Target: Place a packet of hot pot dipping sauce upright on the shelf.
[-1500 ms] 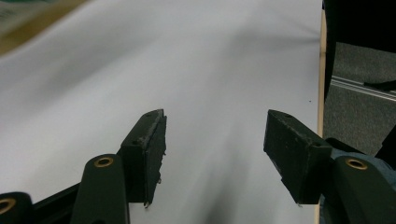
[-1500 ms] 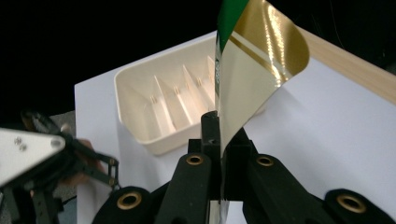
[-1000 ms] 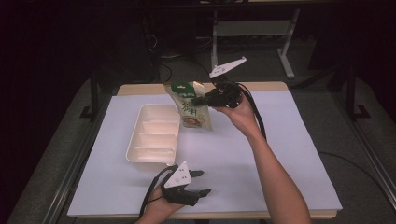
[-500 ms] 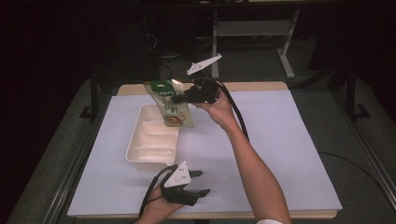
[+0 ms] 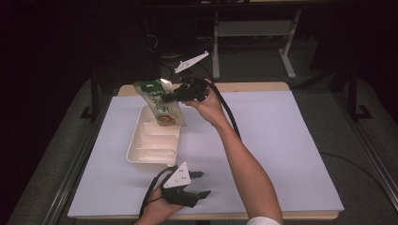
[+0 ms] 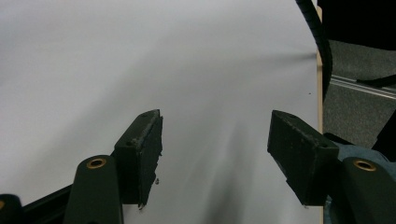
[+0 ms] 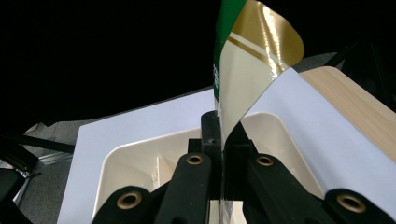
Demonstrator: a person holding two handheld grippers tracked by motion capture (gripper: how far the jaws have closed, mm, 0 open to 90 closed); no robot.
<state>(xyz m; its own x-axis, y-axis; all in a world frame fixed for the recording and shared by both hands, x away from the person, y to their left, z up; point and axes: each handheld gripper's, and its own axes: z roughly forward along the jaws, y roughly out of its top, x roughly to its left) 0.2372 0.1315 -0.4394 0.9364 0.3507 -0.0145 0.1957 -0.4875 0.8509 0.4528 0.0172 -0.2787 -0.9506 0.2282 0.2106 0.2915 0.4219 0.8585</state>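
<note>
A green and gold snack pouch [image 5: 160, 102] hangs over the far end of a cream tray [image 5: 141, 145] with dividers. My right gripper [image 5: 170, 97] is shut on the pouch's edge, holding it in the air. Seen from the right gripper view, the pouch [image 7: 243, 70] rises from between the closed jaws of the right gripper [image 7: 223, 135], with the tray [image 7: 135, 163] below. My left gripper [image 5: 201, 183] rests open near the table's front edge, right of nothing but paper. In the left gripper view, the left gripper [image 6: 215, 149] has its jaws wide apart over bare white paper.
White paper [image 5: 281, 140] covers the table, with a wooden strip [image 5: 253, 86] along the far edge. A metal frame [image 5: 253, 33] stands on the dark floor beyond. A black cable [image 5: 230, 117] trails along the right forearm.
My right gripper has carried the pouch leftward, from right of the tray to above its far end. The left gripper has stayed still and open.
</note>
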